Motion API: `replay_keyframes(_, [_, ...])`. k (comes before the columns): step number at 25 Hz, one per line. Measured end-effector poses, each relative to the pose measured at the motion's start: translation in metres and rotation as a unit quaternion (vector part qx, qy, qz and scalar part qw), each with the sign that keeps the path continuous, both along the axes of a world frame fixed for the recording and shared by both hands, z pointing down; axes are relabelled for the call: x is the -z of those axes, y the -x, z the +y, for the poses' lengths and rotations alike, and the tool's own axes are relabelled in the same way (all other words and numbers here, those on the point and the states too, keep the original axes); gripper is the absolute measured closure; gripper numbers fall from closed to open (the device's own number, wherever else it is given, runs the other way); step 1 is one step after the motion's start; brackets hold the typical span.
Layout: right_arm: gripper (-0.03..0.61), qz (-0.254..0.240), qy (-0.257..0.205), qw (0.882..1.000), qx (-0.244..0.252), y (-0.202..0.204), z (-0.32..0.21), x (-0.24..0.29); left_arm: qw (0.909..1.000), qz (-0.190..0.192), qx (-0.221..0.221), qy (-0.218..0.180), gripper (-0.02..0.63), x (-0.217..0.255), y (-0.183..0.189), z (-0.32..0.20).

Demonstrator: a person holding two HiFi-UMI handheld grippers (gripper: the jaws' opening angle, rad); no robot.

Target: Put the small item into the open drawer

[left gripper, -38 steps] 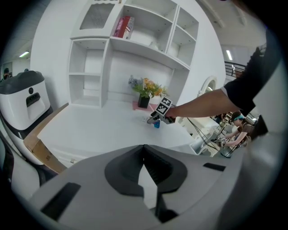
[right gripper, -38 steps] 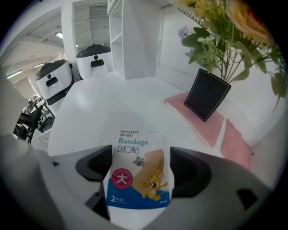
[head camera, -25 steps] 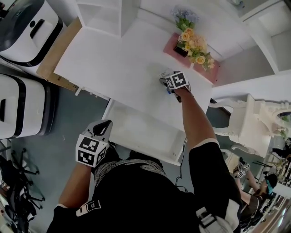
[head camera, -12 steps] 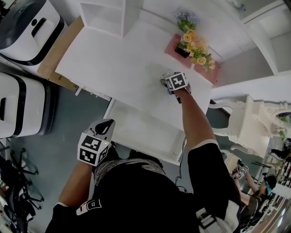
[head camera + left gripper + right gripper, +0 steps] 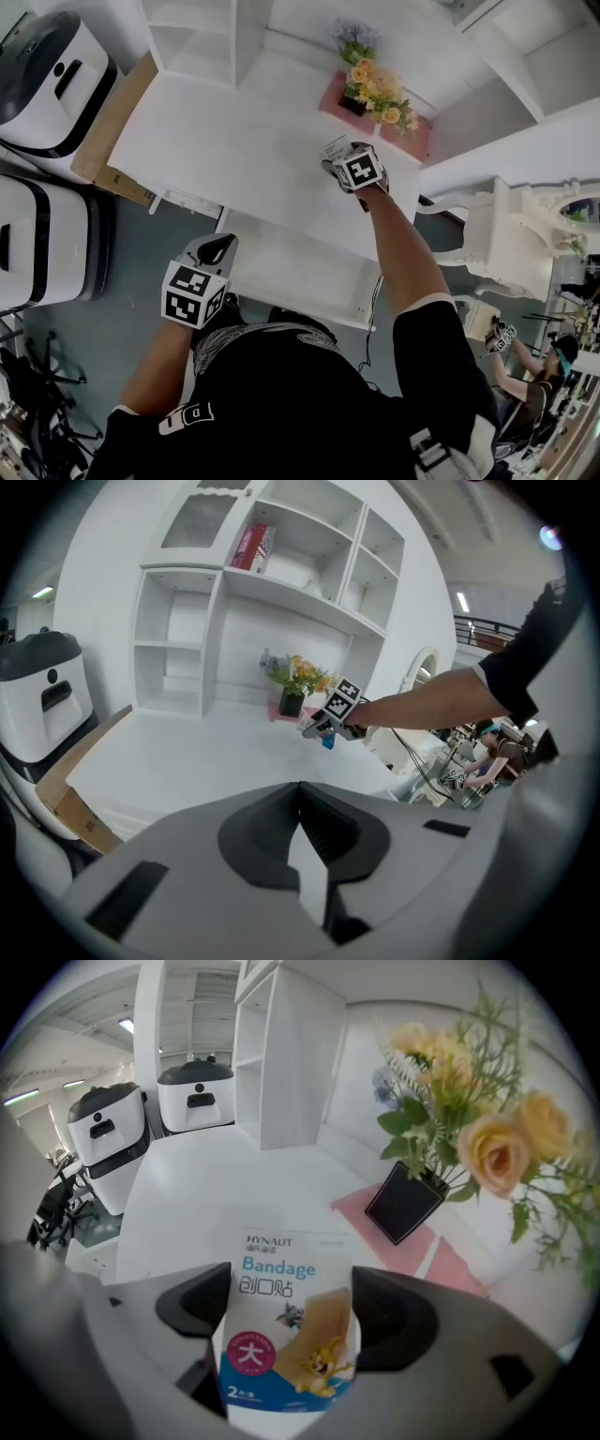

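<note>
A small white-and-blue bandage box stands upright between the jaws of my right gripper, which is shut on it. In the head view that gripper is over the white desk, just in front of the flowers, with the box at its tip. The open white drawer juts out from the desk's near edge, below my right arm. My left gripper hangs at the drawer's left front corner, shut and holding nothing. The left gripper view shows the right gripper far off.
A vase of flowers on a pink mat stands at the desk's back right. A white shelf unit rises at the back. Two white machines stand on the floor to the left, and a white chair to the right.
My right gripper, with the box in it, has drawn slightly away from the flowers. The left gripper has stayed by the drawer's corner.
</note>
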State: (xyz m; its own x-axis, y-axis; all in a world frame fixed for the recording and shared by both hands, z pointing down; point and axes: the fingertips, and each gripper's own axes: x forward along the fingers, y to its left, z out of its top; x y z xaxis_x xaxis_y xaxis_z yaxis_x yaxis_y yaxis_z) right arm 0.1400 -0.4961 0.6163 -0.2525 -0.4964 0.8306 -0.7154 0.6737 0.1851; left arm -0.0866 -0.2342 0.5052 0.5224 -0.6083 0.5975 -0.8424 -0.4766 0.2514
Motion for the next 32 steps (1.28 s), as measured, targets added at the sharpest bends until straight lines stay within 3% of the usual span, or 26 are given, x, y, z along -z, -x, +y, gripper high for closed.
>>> replay_keyframes(15, [0.173, -0.09, -0.077, 0.992, -0.034, -0.005, 0.081, 0.091, 0.9977, 0.018, -0.049, -0.043, 0.6, 0.028, -0.02, 0.009])
replay_keyframes(27, [0.173, -0.23, -0.113, 0.959, -0.117, -0.018, 0.162, 0.163, 0.9946, 0.017, -0.085, -0.057, 0.6, 0.037, -0.042, 0.003])
replay_keyframes(32, [0.173, -0.265, -0.133, 0.946, -0.133, -0.022, 0.194, 0.188, 0.992, 0.021, -0.104, -0.069, 0.6, 0.041, -0.057, 0.001])
